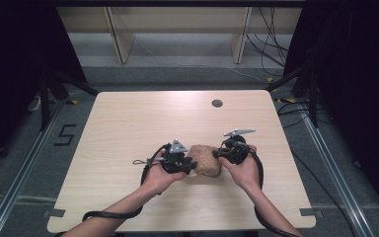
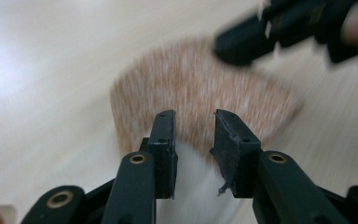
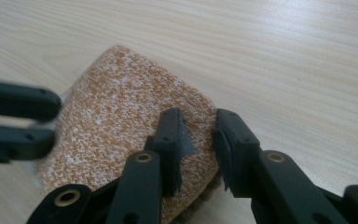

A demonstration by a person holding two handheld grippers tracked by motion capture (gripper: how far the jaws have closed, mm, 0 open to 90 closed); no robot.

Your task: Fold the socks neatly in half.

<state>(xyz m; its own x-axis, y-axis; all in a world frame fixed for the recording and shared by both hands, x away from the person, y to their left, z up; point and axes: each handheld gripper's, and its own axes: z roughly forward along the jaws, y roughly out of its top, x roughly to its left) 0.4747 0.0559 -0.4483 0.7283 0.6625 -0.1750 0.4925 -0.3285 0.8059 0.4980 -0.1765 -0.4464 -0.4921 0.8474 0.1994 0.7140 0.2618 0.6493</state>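
An orange-and-white knitted piece (image 1: 206,159) lies on the wooden table (image 1: 177,118) near its front middle. My left gripper (image 1: 191,165) meets its left end. In the left gripper view the left gripper (image 2: 195,122) has the piece's white edge filling the gap between its jaws, with the orange knit (image 2: 200,84) beyond. My right gripper (image 1: 217,154) is at the right end. In the right gripper view the right gripper (image 3: 199,122) has a raised fold of the knit (image 3: 116,112) between its pads. The left gripper (image 3: 51,120) shows at that view's left edge.
A round dark grommet (image 1: 217,103) sits in the tabletop near the far edge. Beyond the table stand pale shelf legs (image 1: 121,42) and loose cables (image 1: 271,44) on the floor. Black frames flank both sides. Bare tabletop spreads behind and beside the knit.
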